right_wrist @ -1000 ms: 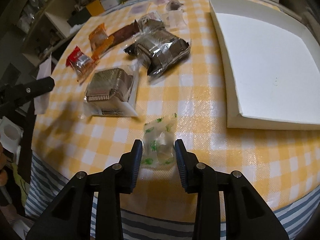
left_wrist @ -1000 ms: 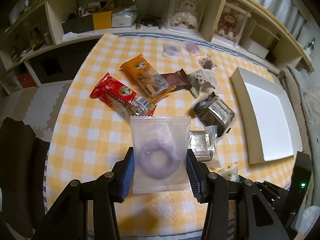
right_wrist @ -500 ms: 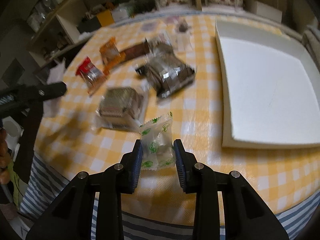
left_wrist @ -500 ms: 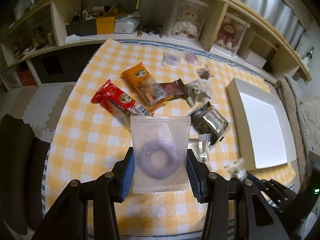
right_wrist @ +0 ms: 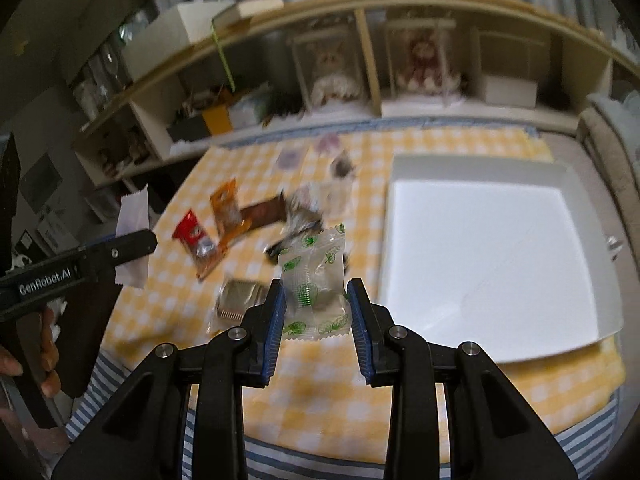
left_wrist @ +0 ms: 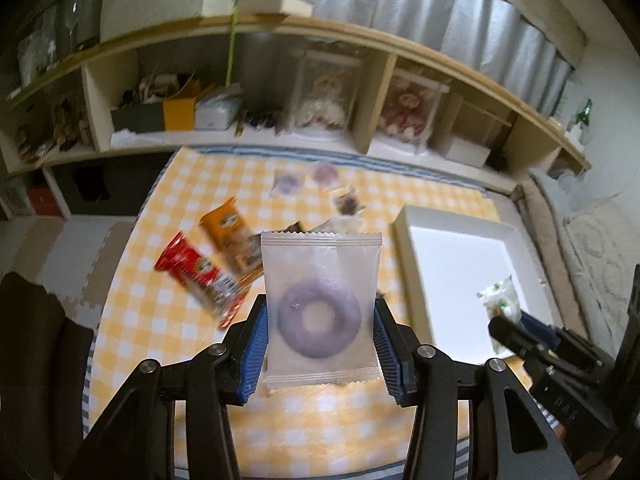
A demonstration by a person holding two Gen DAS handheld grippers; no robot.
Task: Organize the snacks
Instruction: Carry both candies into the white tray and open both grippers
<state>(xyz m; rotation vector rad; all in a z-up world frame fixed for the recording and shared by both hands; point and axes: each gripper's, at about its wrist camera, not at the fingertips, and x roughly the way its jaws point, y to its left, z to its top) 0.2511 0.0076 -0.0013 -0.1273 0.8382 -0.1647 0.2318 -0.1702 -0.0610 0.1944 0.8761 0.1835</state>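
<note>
Both grippers held a wrapped snack above the table

The left gripper (left_wrist: 320, 342) was clamped on a frosted packet with a purple ring-shaped sweet (left_wrist: 319, 312), its blue pads pressed against both side edges, the packet upright and clear of the yellow checked tablecloth (left_wrist: 152, 320). The right gripper (right_wrist: 316, 320) was closed on a clear green-printed candy wrapper (right_wrist: 314, 286), likewise off the cloth. Beyond and to the right of each gripper lay the white tray (right_wrist: 480, 256), bare inside. Ahead and to the left of the right gripper, the red packet (right_wrist: 191, 232), orange packet (right_wrist: 226, 206) and other blurred snacks lay on the cloth.
</note>
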